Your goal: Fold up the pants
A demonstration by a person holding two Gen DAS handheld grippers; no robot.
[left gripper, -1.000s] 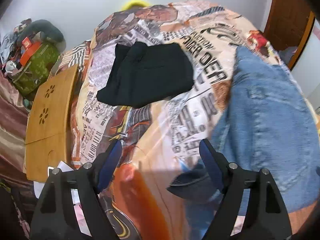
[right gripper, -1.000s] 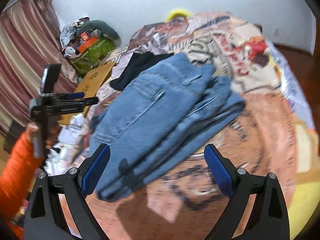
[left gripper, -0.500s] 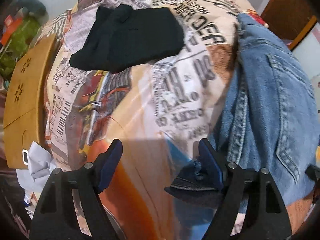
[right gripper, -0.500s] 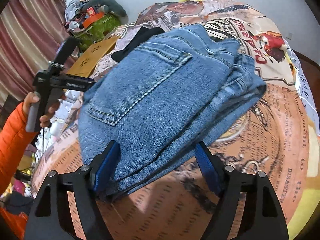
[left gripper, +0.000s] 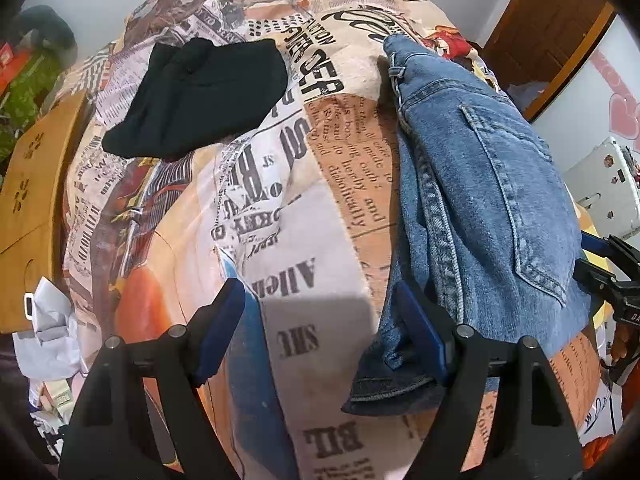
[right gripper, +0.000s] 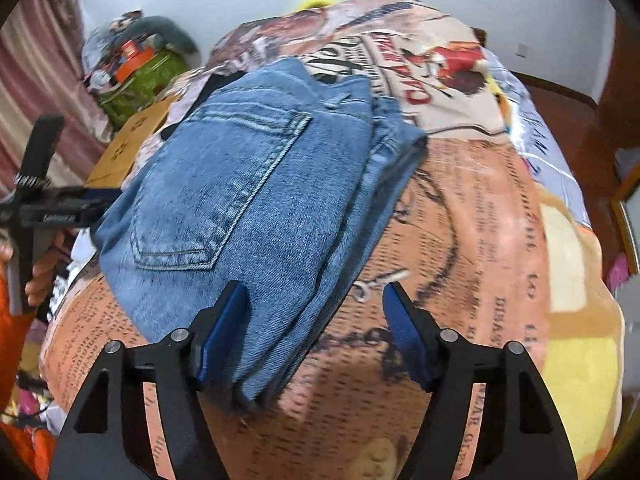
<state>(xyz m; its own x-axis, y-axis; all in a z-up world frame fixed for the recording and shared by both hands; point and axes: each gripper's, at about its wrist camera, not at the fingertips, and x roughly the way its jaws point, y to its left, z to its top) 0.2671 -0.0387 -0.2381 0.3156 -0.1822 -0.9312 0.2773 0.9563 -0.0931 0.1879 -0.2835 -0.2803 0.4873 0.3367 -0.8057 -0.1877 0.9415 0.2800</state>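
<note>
Black folded garment (left gripper: 196, 96) beyond jeans (right gripper: 256, 208) on newspaper-print blanket (left gripper: 320, 208).

Folded blue jeans (right gripper: 256, 208), back pocket uppermost, lie flat; near corner between the right gripper (right gripper: 316, 336) fingers, dark hem beside the left gripper (left gripper: 320, 332) right finger.

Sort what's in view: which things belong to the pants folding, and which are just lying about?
Part of the job: blue jeans, folded on the newspaper-print bedspread; left gripper; right gripper.

Lying about: black garment, wooden board, green bag, crumpled paper.
</note>
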